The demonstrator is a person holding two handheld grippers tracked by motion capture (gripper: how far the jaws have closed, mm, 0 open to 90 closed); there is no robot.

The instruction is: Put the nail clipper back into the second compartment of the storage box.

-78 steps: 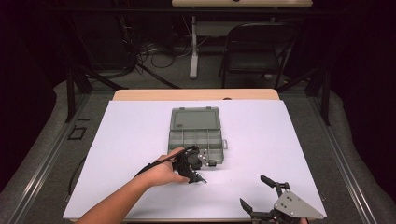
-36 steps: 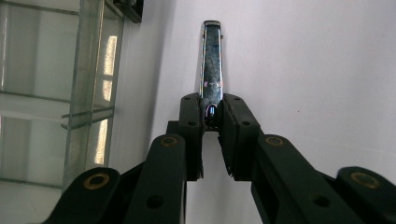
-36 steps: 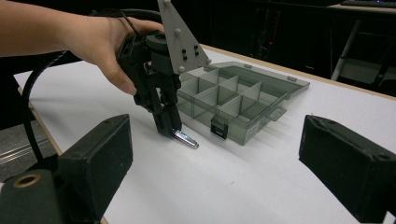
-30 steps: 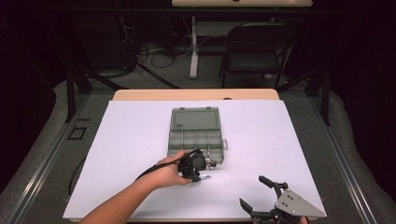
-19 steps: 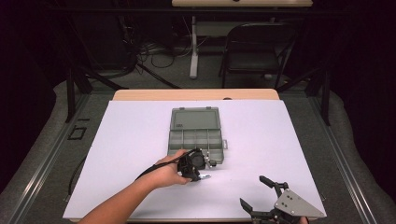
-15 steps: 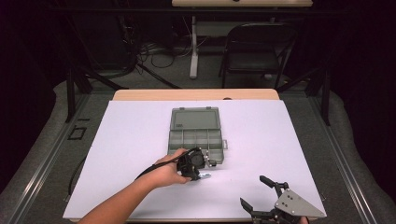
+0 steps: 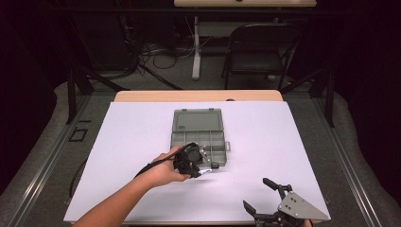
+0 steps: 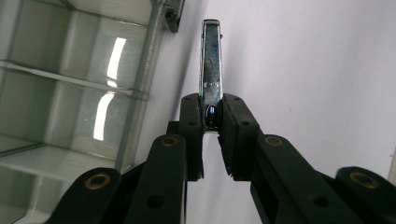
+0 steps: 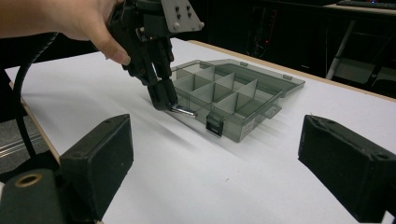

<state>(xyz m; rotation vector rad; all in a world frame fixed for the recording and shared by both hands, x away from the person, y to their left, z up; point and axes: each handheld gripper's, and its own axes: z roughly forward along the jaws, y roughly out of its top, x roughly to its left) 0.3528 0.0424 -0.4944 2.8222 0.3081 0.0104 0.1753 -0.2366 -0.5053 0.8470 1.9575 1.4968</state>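
A grey see-through compartment box [image 7: 197,127] lies open at the middle of the table, lid folded back. My left gripper [image 7: 201,168] is at the box's near edge, shut on a small bluish metal clip [image 8: 211,60] that sticks out past the fingertips, just beside the box wall [image 8: 140,93]. From the right gripper view the left gripper [image 9: 163,100] tilts down, with the clip [image 9: 183,111] low over the white surface next to the box [image 9: 233,93] and its front latch [image 9: 215,126]. My right gripper [image 7: 256,193] is open and holds nothing, near the front right corner.
A white sheet [image 7: 293,142] covers the table, with a wooden edge [image 7: 198,96] at the far side. A black folding chair [image 7: 262,52] stands beyond it. The left gripper's cable [image 7: 151,165] trails back along the forearm.
The left gripper, still shut on the clip, has shifted slightly toward the box's near edge. The right gripper has stayed where it was.
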